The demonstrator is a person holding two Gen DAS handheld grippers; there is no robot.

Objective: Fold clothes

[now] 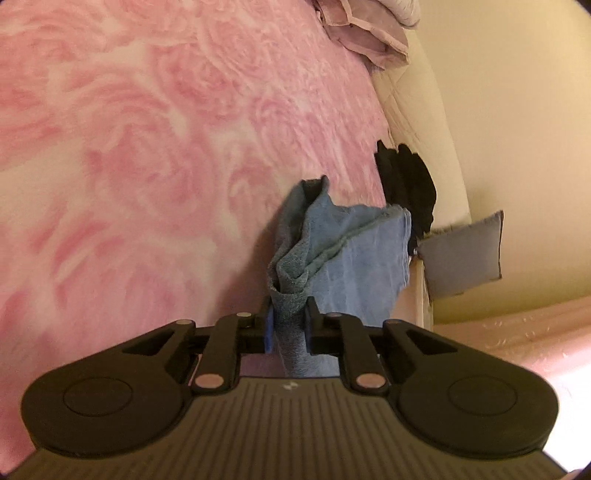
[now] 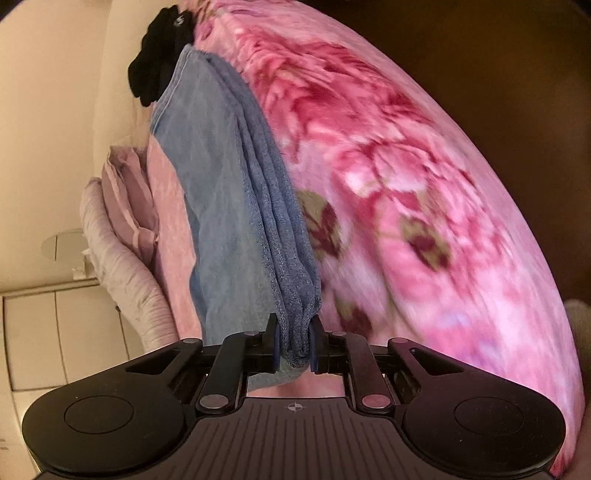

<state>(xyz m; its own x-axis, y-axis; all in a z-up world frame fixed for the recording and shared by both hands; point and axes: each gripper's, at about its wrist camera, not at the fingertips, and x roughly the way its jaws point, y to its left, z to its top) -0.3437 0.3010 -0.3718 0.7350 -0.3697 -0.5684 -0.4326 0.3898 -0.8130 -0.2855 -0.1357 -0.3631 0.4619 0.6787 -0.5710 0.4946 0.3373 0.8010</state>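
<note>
My left tongs (image 1: 289, 314) and right tongs (image 2: 293, 338) each clench a bunched edge of the blue towel (image 1: 354, 258), which hangs stretched between them above the pink floral bed (image 1: 147, 147), near a black garment (image 1: 406, 184).

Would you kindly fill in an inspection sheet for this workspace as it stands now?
Surface: pink floral blanket, blurred.
Job's things: blue towel, bunched in layers and pinched at two places.
Clutter: black garment beyond the towel; pale pink cloth pile; grey cushion.
Grippers: left gripper and right gripper both shut on the towel.
Cables: nothing seen.
Surroundings: cream wall.
</note>
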